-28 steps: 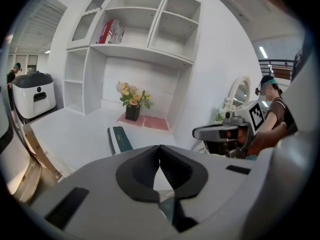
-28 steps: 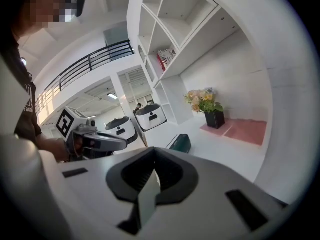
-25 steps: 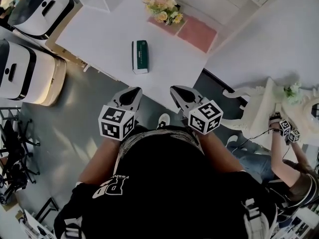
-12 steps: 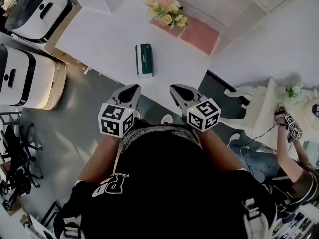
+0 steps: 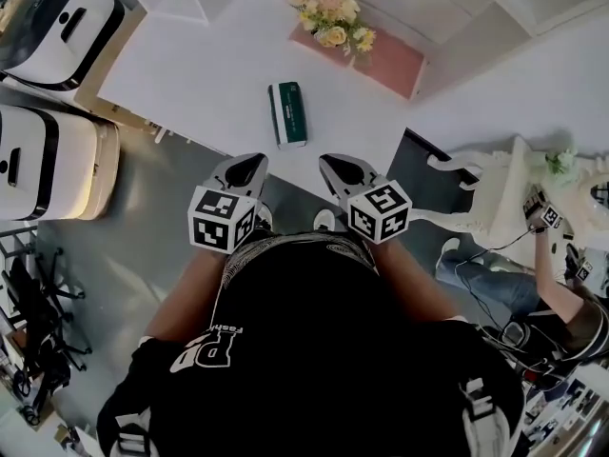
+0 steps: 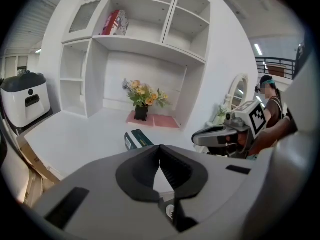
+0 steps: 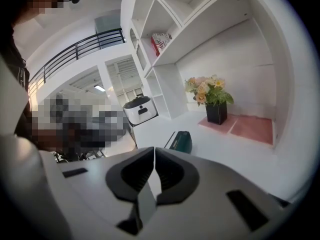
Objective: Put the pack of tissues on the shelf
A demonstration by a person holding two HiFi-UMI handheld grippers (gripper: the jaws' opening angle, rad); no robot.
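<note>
A dark green pack of tissues [image 5: 288,114] lies flat on the white table [image 5: 200,74], also seen ahead of the jaws in the left gripper view [image 6: 138,139] and the right gripper view [image 7: 181,141]. My left gripper [image 5: 246,168] hovers at the table's near edge, just short of the pack, shut with nothing in it. My right gripper [image 5: 341,168] is beside it to the right, also shut and empty. White shelves [image 6: 150,31] rise behind the table.
A vase of flowers [image 5: 331,12] stands on a pink mat [image 5: 381,53] at the back of the table. Two white appliances [image 5: 43,150] sit on the floor at the left. Another person [image 5: 542,284] with grippers is at the right. A red-and-white pack [image 6: 114,23] sits on an upper shelf.
Both grippers have moved forward toward the table and the tissue pack; they now reach the table's near edge. Both stay shut.
</note>
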